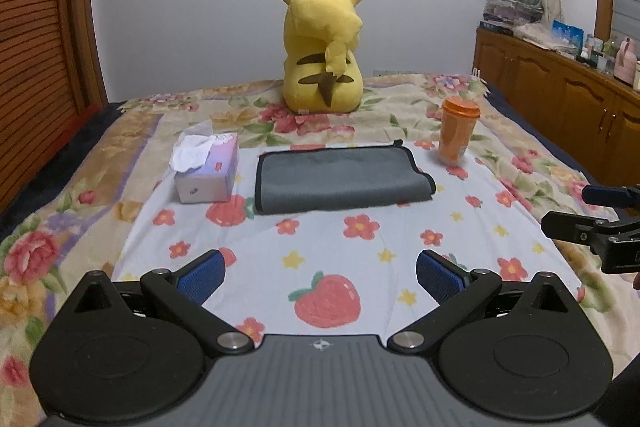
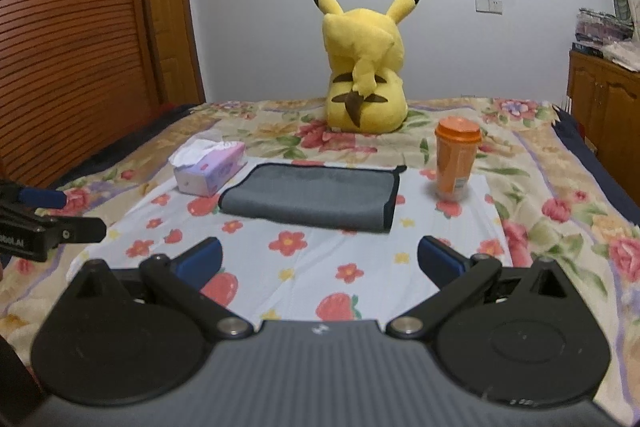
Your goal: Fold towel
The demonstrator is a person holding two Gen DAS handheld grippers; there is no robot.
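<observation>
You held your left gripper (image 1: 318, 273) low over the strawberry sheet (image 1: 340, 251), jaws spread wide with nothing between them. Your right gripper (image 2: 320, 261) matched it, gaping and empty as well. Ahead lay the grey towel (image 1: 340, 179), folded flat on the sheet, well apart from both sets of blue pads (image 1: 202, 277). The tissue box (image 1: 206, 167) sat just beside its left edge, the orange cup (image 1: 458, 133) stood upright near its right, and the yellow plush (image 1: 322, 67) sat beyond, back turned.
</observation>
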